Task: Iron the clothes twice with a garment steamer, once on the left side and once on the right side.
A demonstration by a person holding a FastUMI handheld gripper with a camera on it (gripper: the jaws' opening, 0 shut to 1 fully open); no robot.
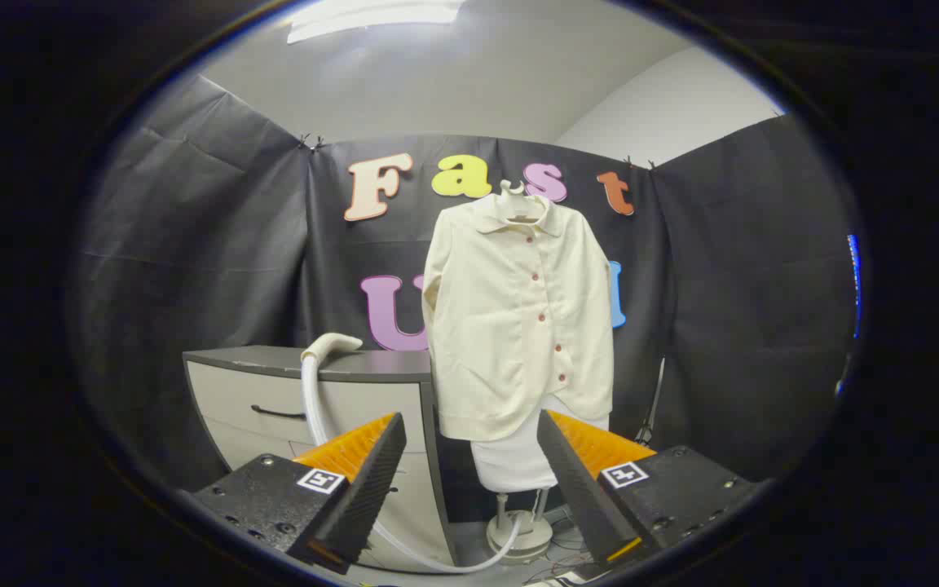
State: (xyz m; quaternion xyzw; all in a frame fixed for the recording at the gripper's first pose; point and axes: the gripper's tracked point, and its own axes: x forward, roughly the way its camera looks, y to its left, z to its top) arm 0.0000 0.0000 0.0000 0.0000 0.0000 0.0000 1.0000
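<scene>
Black-walled booth: one shirt [518, 318], one steamer head [331, 344] on one cabinet [274, 391]; tongs [469, 465] wide open, empty

Empty parted tongs [469, 456] facing hung shirt [518, 318]

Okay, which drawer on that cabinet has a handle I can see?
The upper drawer, just under the cabinet top; its dark handle shows. The lower drawer's front is plain where visible. The open gripper holds nothing.

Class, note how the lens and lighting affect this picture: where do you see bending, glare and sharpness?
Gripper view: fisheye bends the cabinet top; ceiling light glares white; shirt evenly lit and sharp; open gripper holds nothing.
</scene>
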